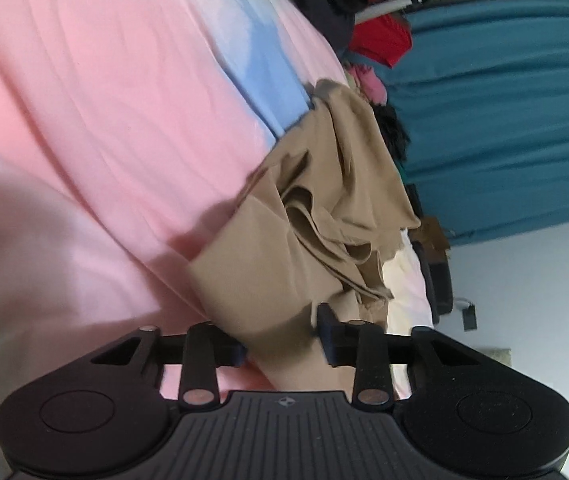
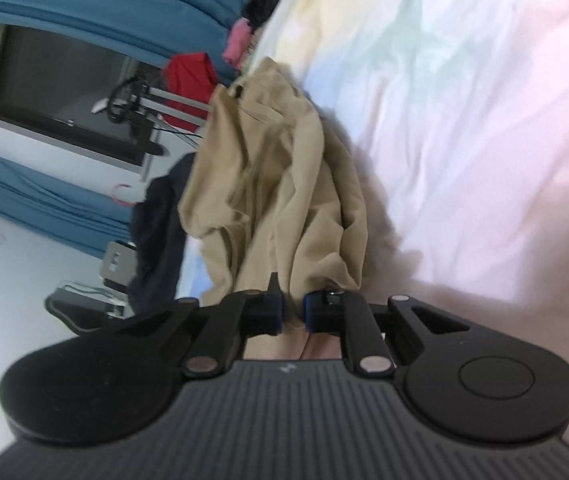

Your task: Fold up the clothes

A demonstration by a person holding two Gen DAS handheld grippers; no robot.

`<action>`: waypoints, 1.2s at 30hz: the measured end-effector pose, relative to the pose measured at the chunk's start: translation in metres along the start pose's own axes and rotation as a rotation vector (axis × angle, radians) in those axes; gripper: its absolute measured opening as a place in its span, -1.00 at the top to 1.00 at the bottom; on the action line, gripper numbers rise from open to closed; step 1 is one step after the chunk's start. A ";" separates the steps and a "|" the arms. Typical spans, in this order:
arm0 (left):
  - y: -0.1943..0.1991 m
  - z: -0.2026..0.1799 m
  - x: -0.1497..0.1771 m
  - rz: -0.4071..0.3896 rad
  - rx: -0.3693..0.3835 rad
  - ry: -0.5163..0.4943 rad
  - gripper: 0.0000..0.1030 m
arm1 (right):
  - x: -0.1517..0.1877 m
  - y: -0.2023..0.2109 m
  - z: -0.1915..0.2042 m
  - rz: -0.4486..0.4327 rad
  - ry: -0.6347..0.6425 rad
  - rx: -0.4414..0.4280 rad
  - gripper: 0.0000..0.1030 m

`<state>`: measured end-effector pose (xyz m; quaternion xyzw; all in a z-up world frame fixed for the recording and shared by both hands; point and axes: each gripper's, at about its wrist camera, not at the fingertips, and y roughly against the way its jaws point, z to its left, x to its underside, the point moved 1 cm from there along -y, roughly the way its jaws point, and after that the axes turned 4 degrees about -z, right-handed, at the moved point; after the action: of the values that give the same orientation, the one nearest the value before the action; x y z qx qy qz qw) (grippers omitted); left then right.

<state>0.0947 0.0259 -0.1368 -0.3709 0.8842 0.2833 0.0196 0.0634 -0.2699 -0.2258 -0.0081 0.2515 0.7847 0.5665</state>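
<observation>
Here tan garment (image 1: 284, 280) bunched between both tools: left tool (image 1: 284, 340) half-spread, right tool (image 2: 293, 312) pinching.

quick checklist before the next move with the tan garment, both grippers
1. Left gripper has the tan garment between its fingers: ok, though the fingers stand wide, so firmness cannot tell.
2. Right gripper shut on the garment: ok.
3. Garment flat: not ok, bunched in folds.
4. Bedsheet beside the garment bare: ok.
5. Garment clear of the clothes pile behind it: cannot tell.

Pastel pink-and-blue bedsheet (image 1: 104, 120), teal curtain (image 1: 504, 120), dark window (image 2: 64, 88), white wall (image 1: 524, 280)
</observation>
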 end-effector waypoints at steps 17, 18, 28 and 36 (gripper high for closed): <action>0.133 -0.081 0.021 -0.106 0.178 -0.124 0.88 | -0.014 0.112 0.088 -0.001 0.129 -0.161 0.77; 0.147 -0.080 0.030 -0.101 0.174 -0.120 0.88 | -0.011 0.125 0.089 0.012 0.123 -0.164 0.77; 0.223 -0.063 0.093 -0.030 0.105 -0.036 0.88 | 0.028 0.218 0.066 0.082 0.072 -0.146 0.77; 0.176 -0.073 0.045 -0.028 -0.017 0.043 0.86 | 0.008 0.157 0.083 0.065 0.030 -0.071 0.77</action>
<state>-0.0423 0.0588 -0.0008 -0.3895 0.8766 0.2825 0.0013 -0.0572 -0.2659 -0.0946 -0.0320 0.2322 0.8110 0.5361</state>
